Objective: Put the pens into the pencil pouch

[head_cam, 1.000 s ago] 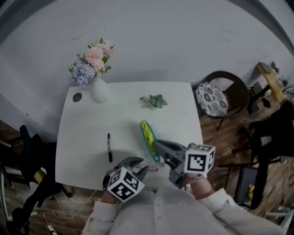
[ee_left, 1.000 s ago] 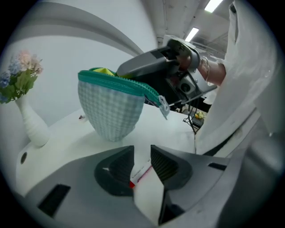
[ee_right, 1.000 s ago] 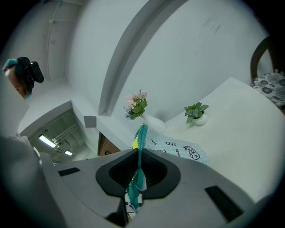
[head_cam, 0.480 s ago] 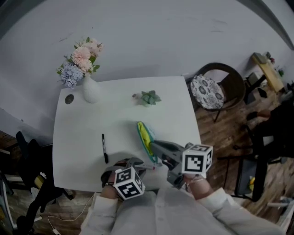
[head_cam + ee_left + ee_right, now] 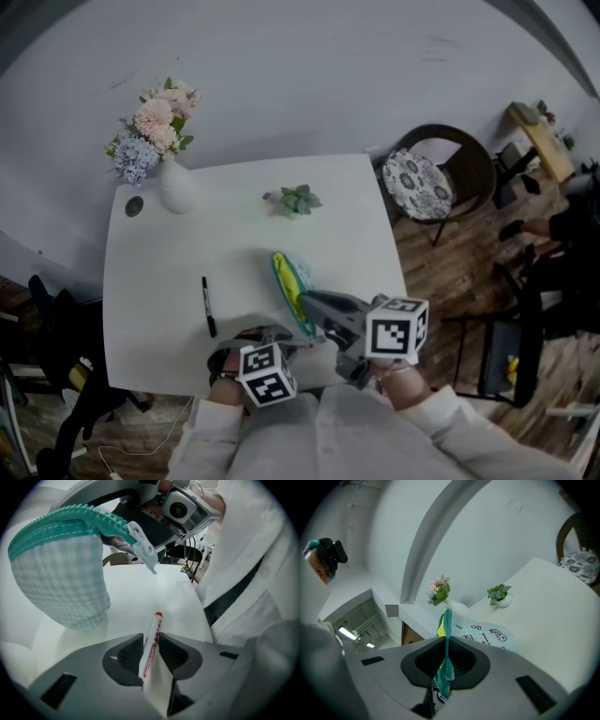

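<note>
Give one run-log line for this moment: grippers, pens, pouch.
left gripper: shut on red-tipped pen | right gripper: shut on pouch zipper edge | black pen: lying on table | stage: red-tipped pen not yet in pouch

A vase with flowers (image 5: 174, 190) stands at the worktop's (image 5: 234, 239) far left corner. A small green plant (image 5: 298, 200) sits farther right, and a cushioned chair (image 5: 439, 184) stands beyond the right edge.

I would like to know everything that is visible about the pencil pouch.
The pencil pouch looks like soft cloth, pale with a fine check and small printed drawings, with a teal zipper and yellow-green lining. Its mouth is open. The right hand-held gripper is shut on its zipper edge, holding that end up; the rest lies on the white table.
</note>
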Demonstrator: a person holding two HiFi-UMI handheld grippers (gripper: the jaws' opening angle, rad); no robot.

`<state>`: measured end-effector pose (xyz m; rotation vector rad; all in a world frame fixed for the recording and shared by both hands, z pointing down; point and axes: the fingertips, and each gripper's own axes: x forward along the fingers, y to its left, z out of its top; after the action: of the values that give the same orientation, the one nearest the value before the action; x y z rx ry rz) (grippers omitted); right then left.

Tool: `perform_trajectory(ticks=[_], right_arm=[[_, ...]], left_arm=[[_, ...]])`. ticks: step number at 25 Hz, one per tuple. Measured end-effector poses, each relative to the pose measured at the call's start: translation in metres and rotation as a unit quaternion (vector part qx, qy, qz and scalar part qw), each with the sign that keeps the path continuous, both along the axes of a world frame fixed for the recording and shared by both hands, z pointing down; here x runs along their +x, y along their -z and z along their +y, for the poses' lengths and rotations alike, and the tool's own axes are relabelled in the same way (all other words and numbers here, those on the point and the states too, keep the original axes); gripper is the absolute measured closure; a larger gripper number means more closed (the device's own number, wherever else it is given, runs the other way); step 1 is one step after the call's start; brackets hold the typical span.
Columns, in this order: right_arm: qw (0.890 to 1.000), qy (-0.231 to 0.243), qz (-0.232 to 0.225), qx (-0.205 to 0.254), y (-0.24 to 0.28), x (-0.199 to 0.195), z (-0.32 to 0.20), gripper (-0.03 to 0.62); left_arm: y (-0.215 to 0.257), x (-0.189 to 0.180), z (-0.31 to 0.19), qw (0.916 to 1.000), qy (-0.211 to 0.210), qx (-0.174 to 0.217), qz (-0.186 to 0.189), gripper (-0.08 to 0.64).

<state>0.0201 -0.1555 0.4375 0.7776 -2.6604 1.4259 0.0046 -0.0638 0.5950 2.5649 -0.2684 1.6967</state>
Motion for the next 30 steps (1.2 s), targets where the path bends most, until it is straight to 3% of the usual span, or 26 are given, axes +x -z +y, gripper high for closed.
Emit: perform_trajectory(ticks=[11, 15, 20, 30], right_arm=[[1.000, 0.006, 0.001, -0.002, -0.002, -0.001, 0.001, 0.569], [1.000, 0.009, -0.001, 0.001, 0.001, -0.004, -0.001, 0.569], [1.000, 0.019, 0.004, 0.008, 0.003, -0.008, -0.003, 0.569], [1.000, 0.018, -0.003, 0.013, 0.007, -0.014, -0.008, 0.569]], left_arm=[[0.002, 0.002, 0.012, 0.9977, 0.022, -0.052, 0.039, 0.491], [0.019, 0.002, 0.005, 0.9931, 0.065, -0.041, 0.088, 0.491], [0.049, -0.006, -0.009, 0.9774, 0.133, -0.026, 0.162, 0.491], [0.091, -0.049, -0.039, 0.9590, 0.211, 0.053, 0.181, 0.491]])
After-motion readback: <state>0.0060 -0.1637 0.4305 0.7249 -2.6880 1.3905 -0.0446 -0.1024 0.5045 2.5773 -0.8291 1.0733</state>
